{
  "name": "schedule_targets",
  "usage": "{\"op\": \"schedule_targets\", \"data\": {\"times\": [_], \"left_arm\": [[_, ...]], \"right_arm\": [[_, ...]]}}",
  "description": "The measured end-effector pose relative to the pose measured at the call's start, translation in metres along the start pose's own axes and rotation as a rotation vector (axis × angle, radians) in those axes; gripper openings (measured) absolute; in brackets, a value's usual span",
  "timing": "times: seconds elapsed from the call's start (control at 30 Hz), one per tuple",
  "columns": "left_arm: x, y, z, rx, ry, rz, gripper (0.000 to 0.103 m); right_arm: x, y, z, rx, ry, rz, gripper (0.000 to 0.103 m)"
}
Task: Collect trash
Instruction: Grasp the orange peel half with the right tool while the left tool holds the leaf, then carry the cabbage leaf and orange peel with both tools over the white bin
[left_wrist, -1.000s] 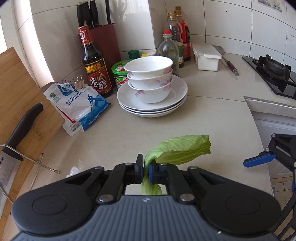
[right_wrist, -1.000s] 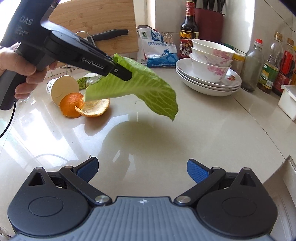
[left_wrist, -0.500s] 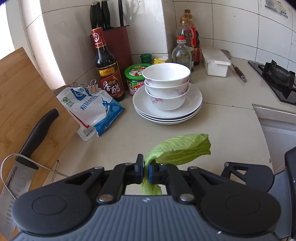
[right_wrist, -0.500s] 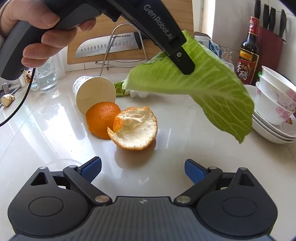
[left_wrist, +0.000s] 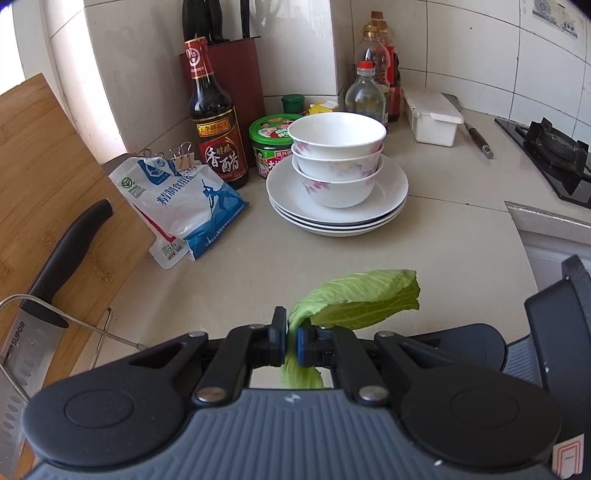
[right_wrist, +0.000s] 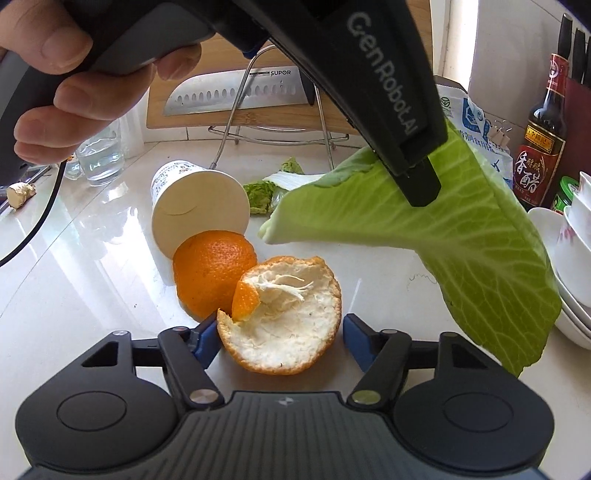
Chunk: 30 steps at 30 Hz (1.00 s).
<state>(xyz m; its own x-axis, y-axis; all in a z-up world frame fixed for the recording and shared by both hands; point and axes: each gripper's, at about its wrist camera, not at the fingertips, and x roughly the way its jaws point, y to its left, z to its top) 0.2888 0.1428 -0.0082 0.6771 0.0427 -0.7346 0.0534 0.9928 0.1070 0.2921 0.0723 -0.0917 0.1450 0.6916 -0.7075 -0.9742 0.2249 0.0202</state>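
Since a second ago the right gripper (right_wrist: 279, 338) has travelled across the counter (right_wrist: 92, 295) from open marble to the orange peel (right_wrist: 284, 317), which then lay far off beside the cup; its jaws are closing, with the peel between the blue pads (right_wrist: 205, 341) and a gap still showing on the right side. That cupped peel lies white side up on the counter, touching a second peel piece (right_wrist: 210, 271) that sits skin up just behind it. Behind both, a paper cup (right_wrist: 195, 206) lies on its side with its base turned to the camera, touching the domed piece. Scraps of cabbage (right_wrist: 266, 192) rest farther back, near the wire stand of a cutting board (left_wrist: 48, 192) that carries a cleaver (right_wrist: 236, 92).

Above all this the left gripper (left_wrist: 291, 345), in a person's hand (right_wrist: 62, 88), is clamped tight on a cabbage leaf (left_wrist: 354, 299), which hangs clear of the counter and droops to the right.

Toward the counter's back corner stand a salt bag (left_wrist: 184, 206), a vinegar bottle (left_wrist: 214, 125), a knife block (left_wrist: 236, 74) and a green-lidded jar (left_wrist: 273, 144). Three bowls (left_wrist: 336, 158) are stacked on plates (left_wrist: 388, 192) near them. Bottles (left_wrist: 369, 88), a white box (left_wrist: 432, 114) and a gas stove (left_wrist: 554, 155) follow the back edge rightward.
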Motion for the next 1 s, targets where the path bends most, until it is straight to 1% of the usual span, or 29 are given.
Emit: {"op": "schedule_targets", "data": {"times": [0.13,0.23,0.6,1.0], "left_arm": [[-0.001,0.0,-0.001,0.003,0.012,-0.008,0.003],[-0.004,-0.002,-0.002,0.006,0.016,-0.014,0.003],[-0.019,-0.016,-0.004,0.035,0.013,-0.039,0.003],[-0.048,-0.046,-0.011,0.069,-0.001,-0.063,0.003]], "right_arm": [[-0.007,-0.001,-0.003,0.015,0.003,-0.008,0.062],[-0.016,-0.001,-0.006,0.025,0.007,-0.007,0.061],[-0.062,0.011,-0.021,0.007,0.021,-0.037,0.06],[-0.117,0.029,-0.047,0.022,0.036,-0.111,0.06]]}}
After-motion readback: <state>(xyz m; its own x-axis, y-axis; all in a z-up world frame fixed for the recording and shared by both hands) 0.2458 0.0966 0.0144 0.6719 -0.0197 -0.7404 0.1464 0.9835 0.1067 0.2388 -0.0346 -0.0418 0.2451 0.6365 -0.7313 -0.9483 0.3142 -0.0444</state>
